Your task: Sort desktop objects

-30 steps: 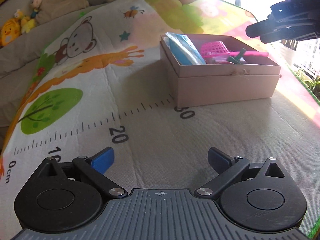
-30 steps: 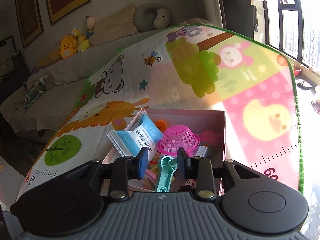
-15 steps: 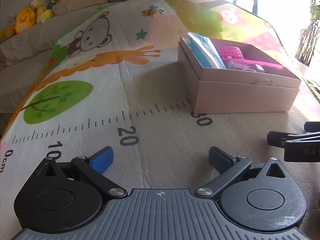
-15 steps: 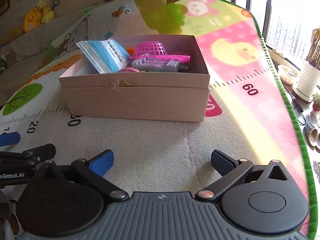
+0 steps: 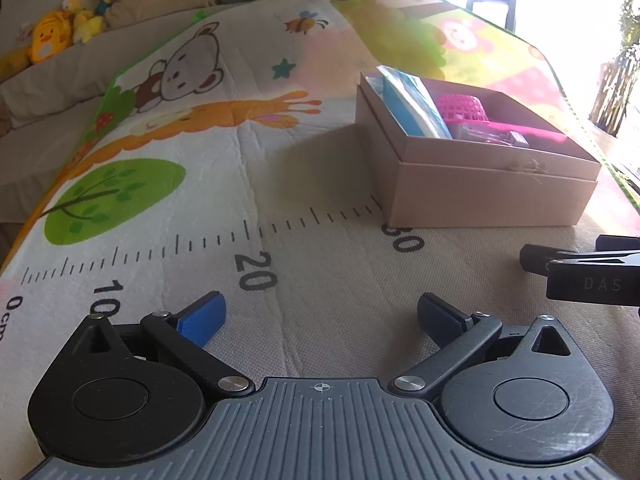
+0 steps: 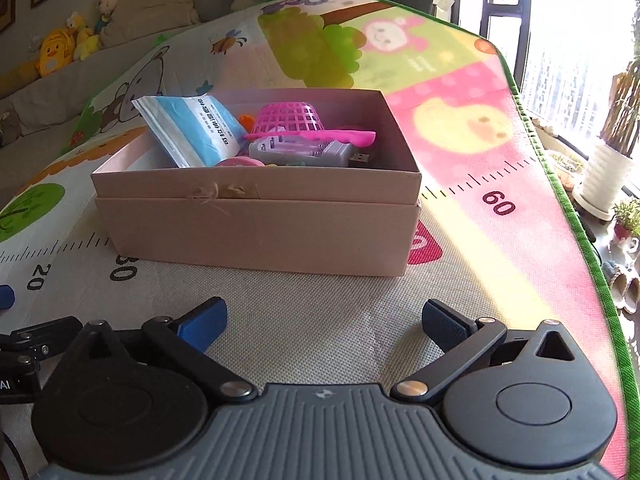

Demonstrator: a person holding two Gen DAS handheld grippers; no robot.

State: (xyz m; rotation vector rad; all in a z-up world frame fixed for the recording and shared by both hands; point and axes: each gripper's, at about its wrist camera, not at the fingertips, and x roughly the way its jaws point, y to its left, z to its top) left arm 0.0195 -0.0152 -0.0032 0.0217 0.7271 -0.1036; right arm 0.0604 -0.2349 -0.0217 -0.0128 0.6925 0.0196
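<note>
Both spread wide w/ nothing between: left gripper (image 5: 319, 316) and right gripper (image 6: 323, 318), low in frame over play mat (image 6: 320, 300). Cardboard box (image 6: 256, 220) at frame centre (holds pink basket (image 6: 290, 118), blue packet (image 6: 192, 132), grey charger (image 6: 304, 150)).

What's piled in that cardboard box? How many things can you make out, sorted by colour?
Pink: 3, the mesh basket, a long flat piece and a round rim low at the front.
Blue and white: 1, the packet.
Grey: 1, the USB device.
Orange: 1, a small bit behind the packet.
Total: 6 visible in the box; more may lie hidden underneath.
</note>
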